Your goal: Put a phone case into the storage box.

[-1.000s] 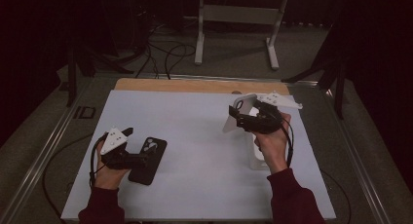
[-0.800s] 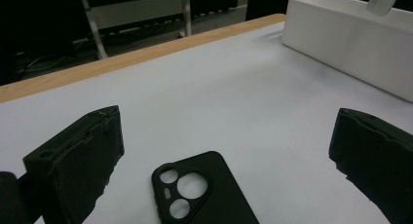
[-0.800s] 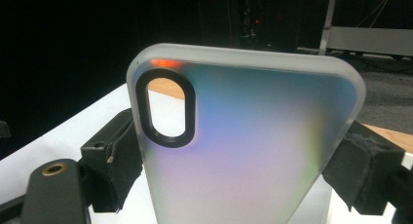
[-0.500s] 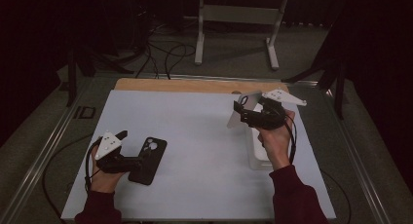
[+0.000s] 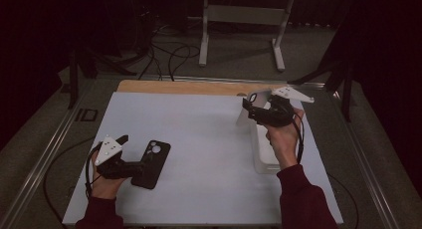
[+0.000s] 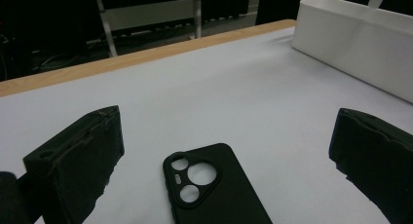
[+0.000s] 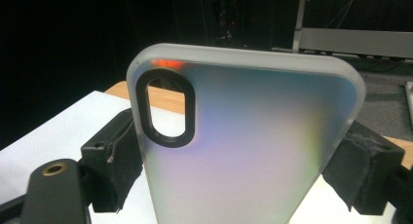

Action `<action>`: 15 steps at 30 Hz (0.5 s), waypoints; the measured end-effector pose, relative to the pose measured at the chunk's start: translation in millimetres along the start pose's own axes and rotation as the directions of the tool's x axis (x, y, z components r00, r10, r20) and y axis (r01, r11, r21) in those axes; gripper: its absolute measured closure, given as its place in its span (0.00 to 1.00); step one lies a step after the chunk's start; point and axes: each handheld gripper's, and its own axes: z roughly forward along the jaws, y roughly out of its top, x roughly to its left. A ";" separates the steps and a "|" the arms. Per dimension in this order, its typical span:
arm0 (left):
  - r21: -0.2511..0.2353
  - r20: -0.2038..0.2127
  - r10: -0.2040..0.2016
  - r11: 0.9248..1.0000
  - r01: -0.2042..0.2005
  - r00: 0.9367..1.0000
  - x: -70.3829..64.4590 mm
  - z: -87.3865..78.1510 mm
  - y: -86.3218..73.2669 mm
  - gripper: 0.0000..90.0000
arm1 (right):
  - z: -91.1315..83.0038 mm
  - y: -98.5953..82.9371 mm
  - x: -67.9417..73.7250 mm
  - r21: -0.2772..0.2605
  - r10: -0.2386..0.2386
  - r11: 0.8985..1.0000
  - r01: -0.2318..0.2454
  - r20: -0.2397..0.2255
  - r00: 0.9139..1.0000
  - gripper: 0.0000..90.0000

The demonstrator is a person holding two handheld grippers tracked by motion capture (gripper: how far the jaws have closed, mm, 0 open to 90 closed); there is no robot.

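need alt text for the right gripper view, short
A frosted translucent phone case with a black-rimmed oval camera cutout stands upright, clamped at its two side edges by the right tongs and their black padded jaws. Behind it are the white table surface, its wooden far edge and a dark room.

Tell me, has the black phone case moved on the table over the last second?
No. The black phone case lies at the same spot relative to the table's near edge.

White bin [image 5: 263,154] on white table [image 5: 199,139]; metal stand [image 5: 239,15], cables [image 5: 169,55] behind.
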 end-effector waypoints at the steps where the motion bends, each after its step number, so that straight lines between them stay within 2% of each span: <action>1: 0.000 0.001 -0.002 1.000 0.002 1.000 0.0 0.0 0.0 0.00 | 0.5 0.2 -0.9 -0.001 0.002 1.000 -0.002 0.005 1.000 0.19; 9: 0.005 -0.001 -0.002 1.000 0.002 1.000 0.1 0.7 -0.4 0.00 | 6.6 -0.7 -8.3 0.001 0.024 1.000 -0.024 0.031 0.999 0.19; 15: 0.007 -0.004 -0.006 1.000 0.006 1.000 0.7 0.7 -0.4 0.00 | 8.0 0.7 -13.0 -0.002 0.047 0.999 -0.047 0.034 0.998 0.19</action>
